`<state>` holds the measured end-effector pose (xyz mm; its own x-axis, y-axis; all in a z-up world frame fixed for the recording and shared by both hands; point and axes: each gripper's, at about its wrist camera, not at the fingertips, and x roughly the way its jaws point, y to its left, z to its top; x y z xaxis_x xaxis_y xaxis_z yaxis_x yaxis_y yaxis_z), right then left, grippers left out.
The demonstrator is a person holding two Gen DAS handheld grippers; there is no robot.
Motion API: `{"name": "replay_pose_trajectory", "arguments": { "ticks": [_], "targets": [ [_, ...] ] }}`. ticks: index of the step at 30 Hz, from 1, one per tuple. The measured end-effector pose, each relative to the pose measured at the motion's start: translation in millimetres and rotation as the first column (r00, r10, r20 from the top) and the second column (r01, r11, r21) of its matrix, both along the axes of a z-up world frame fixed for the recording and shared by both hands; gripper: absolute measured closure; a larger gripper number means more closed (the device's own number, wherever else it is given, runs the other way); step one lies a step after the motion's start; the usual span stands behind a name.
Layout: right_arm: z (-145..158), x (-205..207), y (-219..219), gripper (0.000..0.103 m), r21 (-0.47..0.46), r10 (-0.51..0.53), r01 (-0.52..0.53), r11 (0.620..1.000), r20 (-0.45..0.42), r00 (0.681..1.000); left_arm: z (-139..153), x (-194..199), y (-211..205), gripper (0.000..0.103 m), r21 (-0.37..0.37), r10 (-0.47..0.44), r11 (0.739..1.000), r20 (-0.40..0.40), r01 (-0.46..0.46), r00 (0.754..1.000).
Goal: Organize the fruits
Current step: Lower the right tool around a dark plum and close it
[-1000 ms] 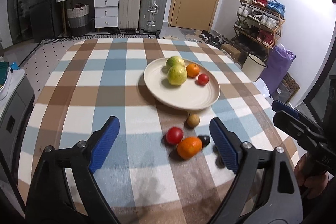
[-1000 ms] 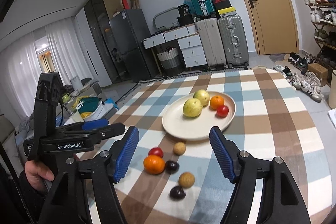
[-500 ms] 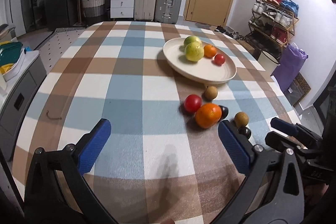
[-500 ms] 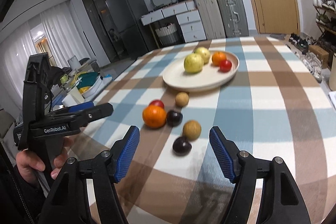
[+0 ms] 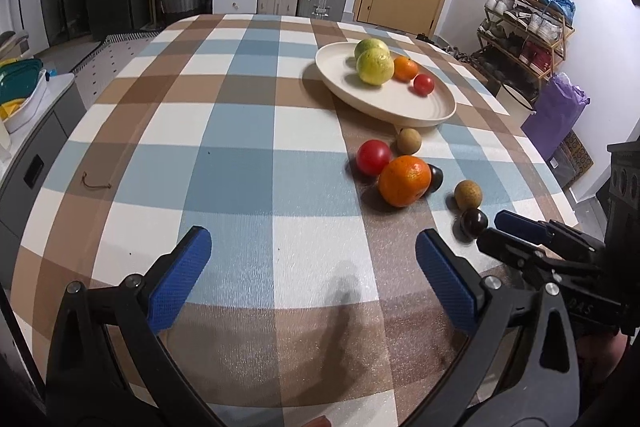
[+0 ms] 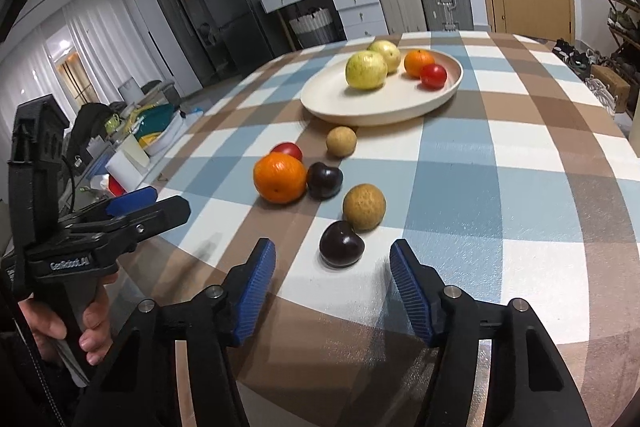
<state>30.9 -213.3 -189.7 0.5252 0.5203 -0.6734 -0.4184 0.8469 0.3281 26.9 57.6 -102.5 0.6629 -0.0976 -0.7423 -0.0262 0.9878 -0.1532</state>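
Your right tongs (image 6: 333, 287) are spread wide and empty, low over the bench (image 6: 500, 187), with the nearest dark plum (image 6: 341, 244) lying just in front of the gap between the two blue pads. This plum seems to be the step in hand, so bring the pads to both sides of its widest part and close slowly, because a round smooth fruit can roll away if one pad touches first. Take care of the brown round fruit (image 6: 364, 207), which sits just beside the plum and may be pushed. Your left tongs (image 5: 312, 279) are also spread and hold nothing, over a bare part of the cloth. The plate (image 6: 400, 111) at the far side already carries two green fruits, a small orange and a small red one. In the right view the big orange (image 6: 279, 177) hides most of the red fruit (image 6: 287, 149) behind it, and I cannot tell if they touch.
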Motion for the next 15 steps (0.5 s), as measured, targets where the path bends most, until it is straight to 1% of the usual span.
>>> {"name": "replay_pose_trajectory", "arguments": {
  "ticks": [2, 4, 7, 8, 10, 11, 15],
  "targets": [
    [-0.7, 2.7, 1.7, 0.051, -0.009, 0.002, -0.002, 1.000, -0.008, 1.000, -1.8, 0.6, 0.5, 0.001, -0.005, 0.000, 1.000, -0.006, 0.000, 1.000],
    [-0.8, 4.5, 4.3, 0.052, -0.030, -0.002, 0.002, 1.000, -0.005, 1.000, -3.4, 1.2, 0.7, 0.001, -0.010, -0.001, 1.000, -0.010, 0.000, 1.000],
    [-3.2, 8.8, 10.4, 0.059, -0.057, 0.004, -0.005, 0.998, -0.017, 1.000, -4.6, 2.0, 0.7, 0.001, -0.013, -0.002, 1.000, -0.015, 0.002, 1.000],
    [-5.8, 11.2, 12.7, 0.064, -0.062, 0.008, -0.010, 0.998, -0.032, 0.999, -4.6, 2.2, 0.8, 0.001, -0.016, -0.002, 1.000, -0.014, 0.002, 1.000],
    [-5.8, 11.3, 13.9, 0.075, -0.064, 0.010, -0.012, 0.998, -0.027, 1.000, -4.6, 2.4, 1.1, 0.001, -0.019, -0.002, 1.000, -0.013, 0.002, 1.000],
    [-6.9, 11.9, 14.4, 0.078, -0.061, 0.015, -0.017, 0.998, -0.037, 0.999, -4.7, 2.6, 1.3, 0.001, -0.021, -0.002, 1.000, -0.013, 0.001, 1.000],
    [-5.6, 9.2, 12.2, 0.078, -0.053, 0.009, -0.011, 0.999, -0.027, 1.000, -5.1, 5.0, 2.5, 0.001, -0.028, -0.005, 1.000, -0.016, 0.005, 1.000]
  ]
}}
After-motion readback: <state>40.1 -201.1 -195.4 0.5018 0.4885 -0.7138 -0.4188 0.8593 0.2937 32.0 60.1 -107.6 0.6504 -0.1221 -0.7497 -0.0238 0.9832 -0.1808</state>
